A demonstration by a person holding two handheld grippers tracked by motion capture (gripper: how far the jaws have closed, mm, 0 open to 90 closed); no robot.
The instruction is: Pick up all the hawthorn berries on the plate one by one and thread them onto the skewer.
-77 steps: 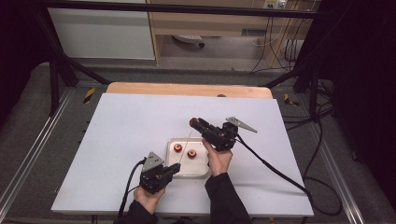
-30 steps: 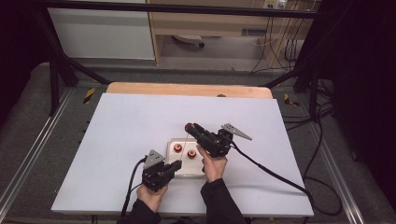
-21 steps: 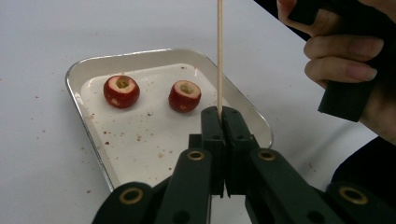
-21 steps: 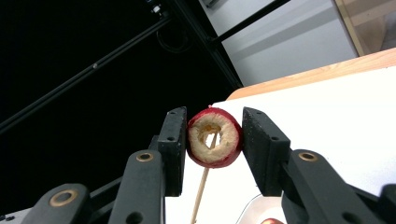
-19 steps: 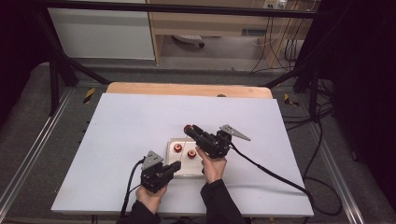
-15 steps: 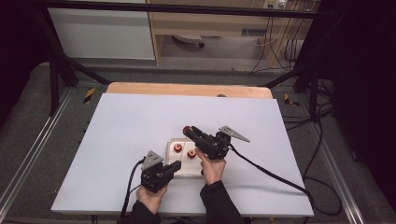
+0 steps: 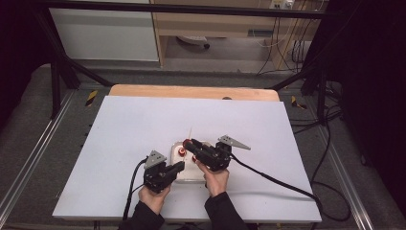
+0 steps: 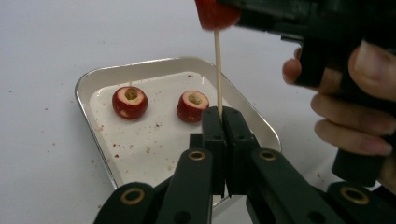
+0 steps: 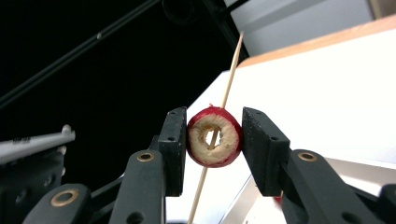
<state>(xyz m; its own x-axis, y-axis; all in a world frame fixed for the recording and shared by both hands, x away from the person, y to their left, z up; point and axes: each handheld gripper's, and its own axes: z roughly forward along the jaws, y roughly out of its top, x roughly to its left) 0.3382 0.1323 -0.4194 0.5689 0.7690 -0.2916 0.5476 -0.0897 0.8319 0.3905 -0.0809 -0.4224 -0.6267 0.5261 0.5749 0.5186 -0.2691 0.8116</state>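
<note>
My left gripper [image 7: 178,165] [image 8: 222,112] is shut on the lower end of a thin wooden skewer [image 8: 217,70] and holds it upright over the tray's near edge. My right gripper [image 7: 187,143] [image 9: 214,113] is shut on a red cored fruit [image 9: 215,136] [image 8: 215,14]. The skewer [image 9: 231,60] runs through the fruit's hole and sticks out past it [image 7: 190,132]. Two more red cored fruits [image 8: 130,101] [image 8: 193,106] lie in the white metal tray [image 8: 93,79] [image 7: 191,178].
The tray sits near the front middle of a white board [image 7: 119,129] on a wooden table [image 7: 191,91]. Crumbs are scattered in the tray and on the board. Black cables [image 7: 287,184] trail from both grippers. Dark frame posts stand at the back.
My right gripper with the fruit has shifted a little left and toward the person, above the left gripper. The left gripper has hardly moved.
</note>
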